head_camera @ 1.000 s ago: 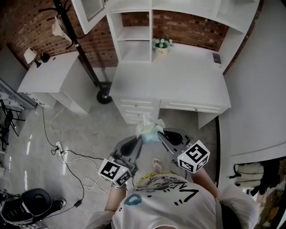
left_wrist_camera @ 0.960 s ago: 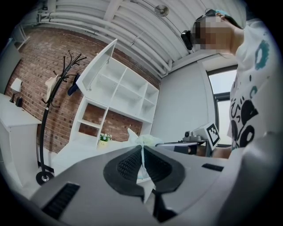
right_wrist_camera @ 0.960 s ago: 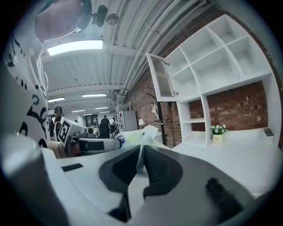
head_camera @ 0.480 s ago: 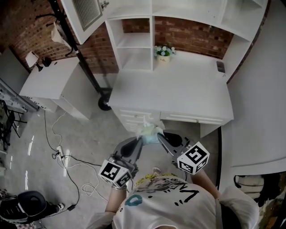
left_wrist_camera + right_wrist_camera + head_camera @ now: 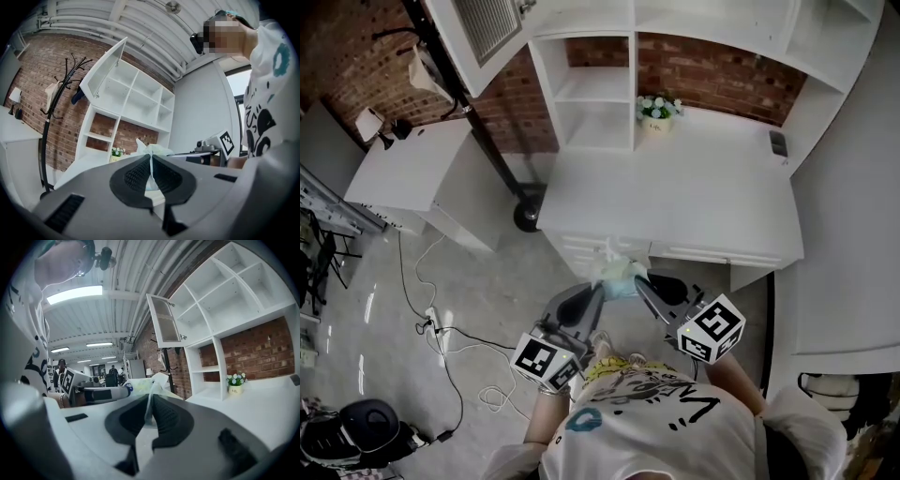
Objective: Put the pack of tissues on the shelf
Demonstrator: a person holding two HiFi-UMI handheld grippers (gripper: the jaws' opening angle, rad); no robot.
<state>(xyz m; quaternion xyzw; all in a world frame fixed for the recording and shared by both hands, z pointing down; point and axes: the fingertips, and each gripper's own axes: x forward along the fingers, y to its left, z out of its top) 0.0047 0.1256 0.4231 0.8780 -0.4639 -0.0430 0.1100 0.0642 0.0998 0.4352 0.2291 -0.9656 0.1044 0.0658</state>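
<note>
The pack of tissues [image 5: 617, 273], pale green with a crumpled plastic edge, hangs in the air just in front of the white desk [image 5: 694, 202]. Both grippers pinch it. My left gripper [image 5: 599, 292] is shut on its left edge and my right gripper [image 5: 638, 282] on its right edge. In the left gripper view the wrapper [image 5: 153, 150] rises out of the closed jaws of that gripper [image 5: 151, 171]. The right gripper view shows the same pack [image 5: 151, 383] clamped in the right gripper [image 5: 150, 410]. The white shelf unit [image 5: 592, 95] stands at the desk's back left, its compartments open.
A small flower pot [image 5: 656, 111] stands on the desk beside the shelf, and a dark remote-like object [image 5: 778, 142] lies at the far right. A coat stand [image 5: 528, 217] and a white side table [image 5: 408, 171] stand to the left. Cables [image 5: 433, 323] trail over the floor.
The person has stepped closer to the desk, so desk and shelf sit nearer the grippers. Both grippers still hold the pack between them in the same way.
</note>
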